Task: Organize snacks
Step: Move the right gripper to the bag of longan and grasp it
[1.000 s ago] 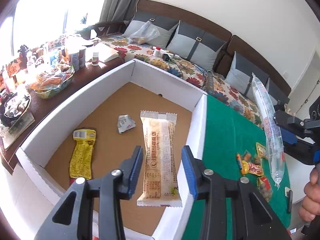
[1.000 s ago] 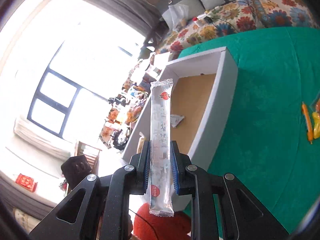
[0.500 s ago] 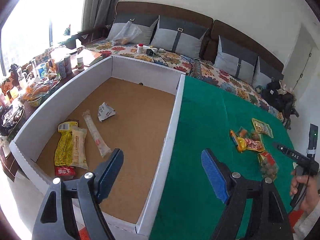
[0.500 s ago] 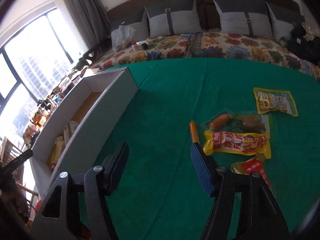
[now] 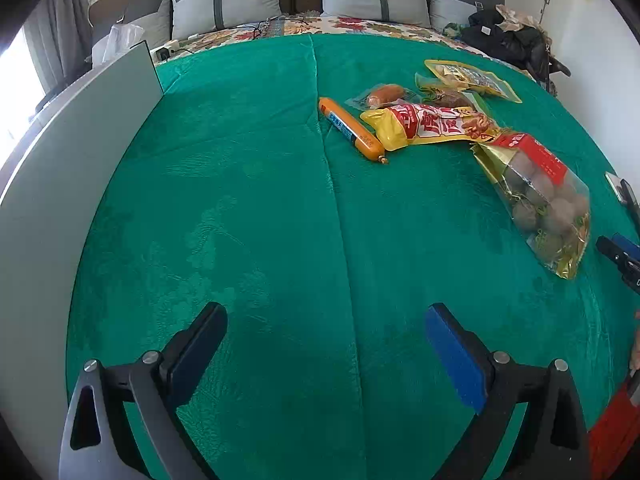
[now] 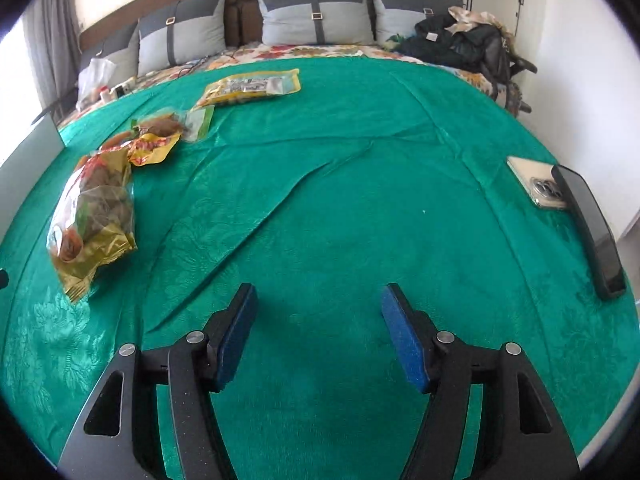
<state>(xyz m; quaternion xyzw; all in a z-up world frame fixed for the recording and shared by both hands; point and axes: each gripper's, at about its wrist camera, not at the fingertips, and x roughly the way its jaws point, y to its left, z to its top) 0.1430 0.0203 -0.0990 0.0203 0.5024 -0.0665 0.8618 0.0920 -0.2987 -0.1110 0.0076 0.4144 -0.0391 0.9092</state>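
Snacks lie on the green cloth: an orange sausage stick (image 5: 351, 130), a yellow-red packet (image 5: 432, 126), a gold bag of round balls (image 5: 538, 200), a small sausage pack (image 5: 384, 95) and a yellow flat pack (image 5: 472, 79). My left gripper (image 5: 326, 330) is open and empty over bare cloth, well short of them. My right gripper (image 6: 316, 312) is open and empty; the gold bag (image 6: 94, 216) lies to its left, the yellow flat pack (image 6: 252, 86) far ahead. The white box wall (image 5: 48, 184) stands at the left.
A phone (image 6: 538, 188) and a dark remote-like object (image 6: 592, 232) lie on the cloth at the right. A sofa with grey cushions (image 6: 316, 12) and a pile of dark clothes (image 6: 460, 44) lie behind the table. My right gripper's tip (image 5: 620, 254) shows at the left wrist view's right edge.
Both grippers swung right, away from the box toward the snacks on the cloth. The right gripper, shut on a long clear packet a second ago, is now open and empty.
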